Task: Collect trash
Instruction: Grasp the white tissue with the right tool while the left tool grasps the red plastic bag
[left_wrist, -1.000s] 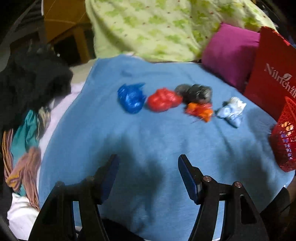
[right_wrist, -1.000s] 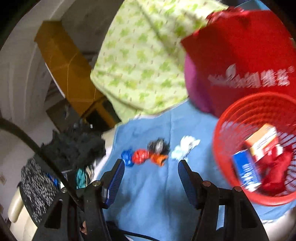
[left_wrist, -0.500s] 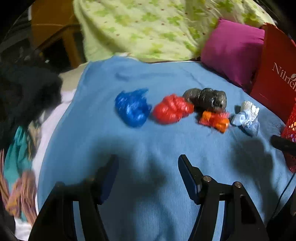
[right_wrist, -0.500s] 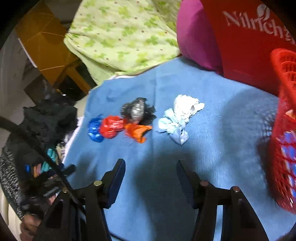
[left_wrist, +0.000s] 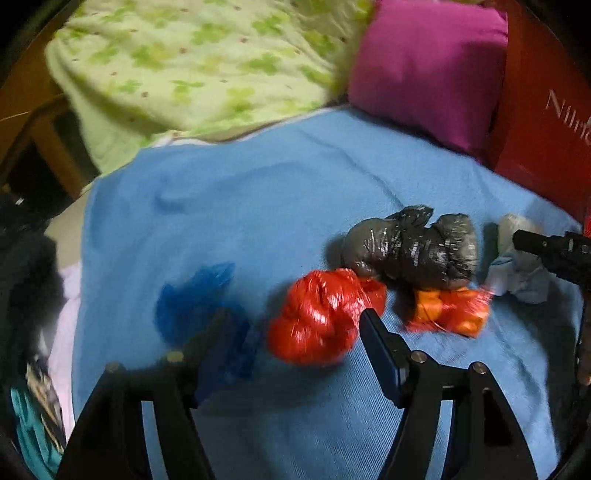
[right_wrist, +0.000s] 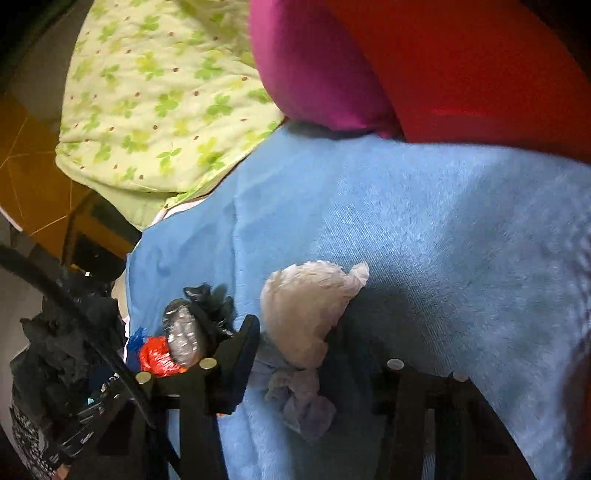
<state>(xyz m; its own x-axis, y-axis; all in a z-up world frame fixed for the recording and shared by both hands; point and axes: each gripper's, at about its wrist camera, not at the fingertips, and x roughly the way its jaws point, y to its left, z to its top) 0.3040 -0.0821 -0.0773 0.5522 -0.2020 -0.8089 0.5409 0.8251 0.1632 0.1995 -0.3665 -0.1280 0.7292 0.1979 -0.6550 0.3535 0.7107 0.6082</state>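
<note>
While left tongs (left_wrist: 295, 325) gape around red bag (left_wrist: 317, 317), right tongs (right_wrist: 317, 354) gape around white bag (right_wrist: 303, 314).

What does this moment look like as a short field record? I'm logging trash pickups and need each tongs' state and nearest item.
surface: blue blanket
left tongs: open, around the red bag wad
right tongs: open, around the white-and-pale-blue wad
other trash: blue bag wad, black bag wad, orange wad
background: green-patterned quilt, magenta pillow, red bag
nothing gripped yet
</note>
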